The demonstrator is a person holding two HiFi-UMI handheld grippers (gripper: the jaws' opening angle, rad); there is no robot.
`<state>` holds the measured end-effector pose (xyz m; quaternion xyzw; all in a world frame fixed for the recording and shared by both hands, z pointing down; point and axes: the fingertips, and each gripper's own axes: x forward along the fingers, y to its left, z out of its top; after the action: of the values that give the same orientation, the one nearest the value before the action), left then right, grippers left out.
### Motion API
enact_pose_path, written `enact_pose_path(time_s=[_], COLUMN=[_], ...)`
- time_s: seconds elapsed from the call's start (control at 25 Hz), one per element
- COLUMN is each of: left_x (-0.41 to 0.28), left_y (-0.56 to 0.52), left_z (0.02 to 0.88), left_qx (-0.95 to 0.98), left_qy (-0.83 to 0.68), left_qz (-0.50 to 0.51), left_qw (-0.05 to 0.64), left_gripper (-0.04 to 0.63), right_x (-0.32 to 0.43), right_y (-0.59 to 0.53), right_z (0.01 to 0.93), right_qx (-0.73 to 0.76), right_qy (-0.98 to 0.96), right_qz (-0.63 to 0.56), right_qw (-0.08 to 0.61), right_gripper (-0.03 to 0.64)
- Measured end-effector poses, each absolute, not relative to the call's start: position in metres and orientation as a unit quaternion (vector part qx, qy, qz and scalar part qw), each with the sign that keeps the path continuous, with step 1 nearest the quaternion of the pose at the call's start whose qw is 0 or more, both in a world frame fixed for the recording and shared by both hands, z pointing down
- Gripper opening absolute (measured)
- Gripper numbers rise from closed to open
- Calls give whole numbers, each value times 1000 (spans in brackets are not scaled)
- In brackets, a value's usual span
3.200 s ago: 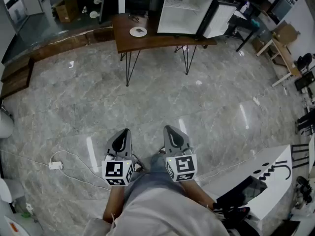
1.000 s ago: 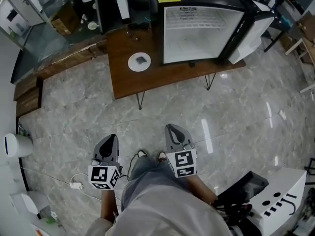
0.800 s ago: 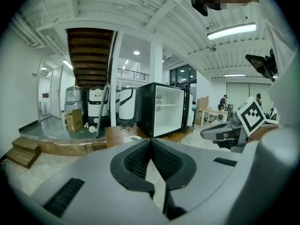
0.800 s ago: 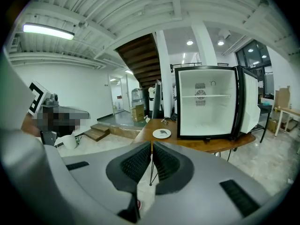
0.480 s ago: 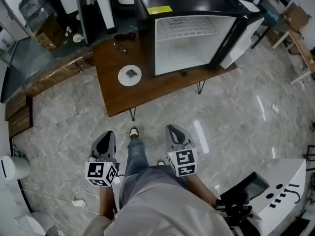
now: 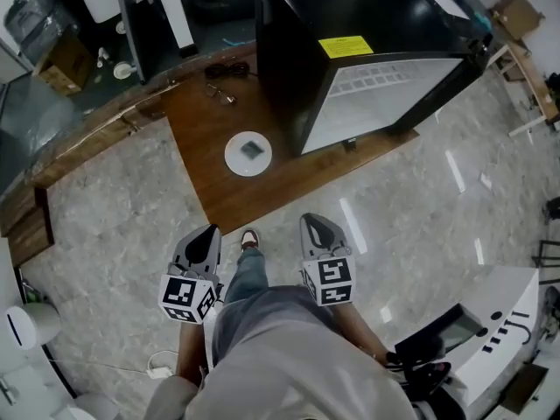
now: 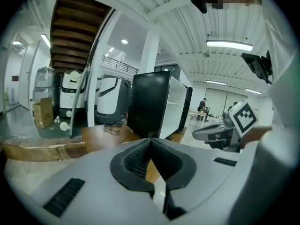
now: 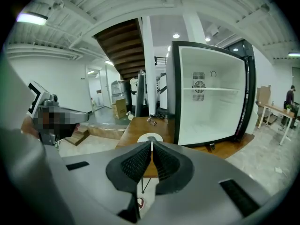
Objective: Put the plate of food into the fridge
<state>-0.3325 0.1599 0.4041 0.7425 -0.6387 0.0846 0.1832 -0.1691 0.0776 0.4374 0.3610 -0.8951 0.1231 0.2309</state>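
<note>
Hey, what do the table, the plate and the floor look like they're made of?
Table: wood, probably varnished; brown grain with a mild sheen.
Plate: likely ceramic, possibly plastic; plain smooth white.
Floor: polished stone or stone-look tile; grey veining, bright light reflections.

No words or nos. could be read anywhere. A yellow label sat on top of the black fridge, w/ dark print too small to make out. B&W square patterns showed on the marker cube of the left gripper and on that of the right gripper: codes, not text. A white panel at bottom right bore black dots & curved strokes, poss. a logo, not legible. A cardboard box at top left showed no print.
</note>
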Motion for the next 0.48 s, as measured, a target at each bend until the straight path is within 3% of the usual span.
enact_pose_path(time_s=[0.24, 0.48], left_x=[-449, -507], left_y=[77, 25], left_z=[420, 435], left_qx=[770, 794], left_qy=[-595, -557], left_qz=[120, 140], left_qw=[195, 199], left_gripper=[18, 18], right_x=[-287, -342], right_y=[-8, -32], right_z=[447, 458], right_qx=[389, 414], right_qy=[-878, -864], right_qz=[135, 152], right_qw=[243, 245], right_gripper=[20, 20])
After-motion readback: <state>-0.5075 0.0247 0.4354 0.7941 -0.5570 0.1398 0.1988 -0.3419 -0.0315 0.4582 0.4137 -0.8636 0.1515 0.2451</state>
